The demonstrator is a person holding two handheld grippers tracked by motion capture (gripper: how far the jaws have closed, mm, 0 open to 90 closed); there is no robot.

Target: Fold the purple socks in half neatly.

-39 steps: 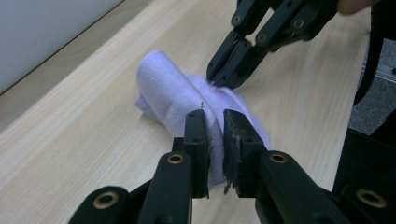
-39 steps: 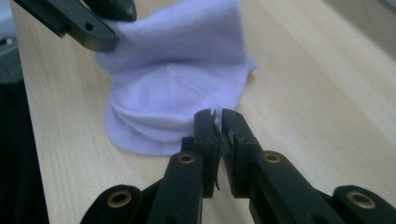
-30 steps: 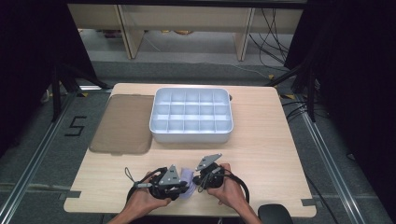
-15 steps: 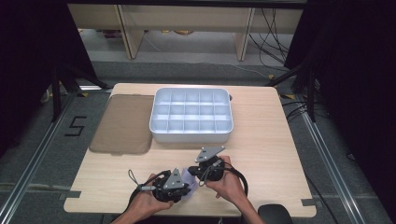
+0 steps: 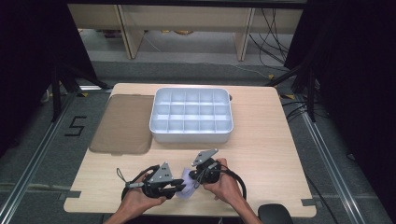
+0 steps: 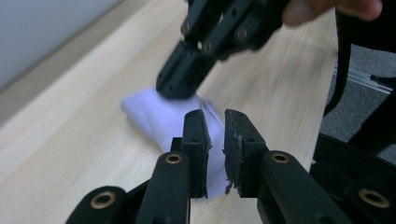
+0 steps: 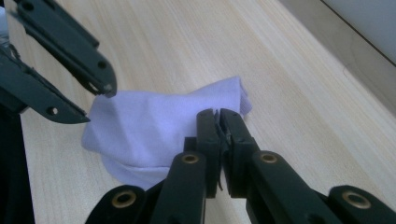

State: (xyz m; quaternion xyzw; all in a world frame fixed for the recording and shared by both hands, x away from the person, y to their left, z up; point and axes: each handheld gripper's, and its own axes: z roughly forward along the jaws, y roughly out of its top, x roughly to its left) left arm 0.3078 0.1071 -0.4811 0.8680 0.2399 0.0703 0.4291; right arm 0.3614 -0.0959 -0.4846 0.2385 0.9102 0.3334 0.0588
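Your two tongs meet over a small pale lilac cloth [image 5: 187, 185] near your edge of the light wooden table [image 5: 261, 154]. Your right gripper [image 7: 218, 114] has its jaws pressed together with a fold of the cloth pinched between them; the rest of the fabric bunches up just beyond and to the left of those jaws. Your left gripper [image 6: 212, 119] has its jaws drawn close with a narrow slit between them, and the cloth lies under and just past them. In the left gripper view it is hard to tell whether fabric sits in that slit; in the right gripper view its tips touch the cloth's far corner.

Beyond both tongs, well apart from them, a white compartment tray [image 5: 191, 133] sits mid-table, its cells bare. Just beside it, on your left gripper's side, a brown mat [image 5: 122, 123] lies flat. Around the table you have grey floor [image 5: 42, 154], a taped number on it, dark curtains at both sides, and pale shelving with loose cables at the back.
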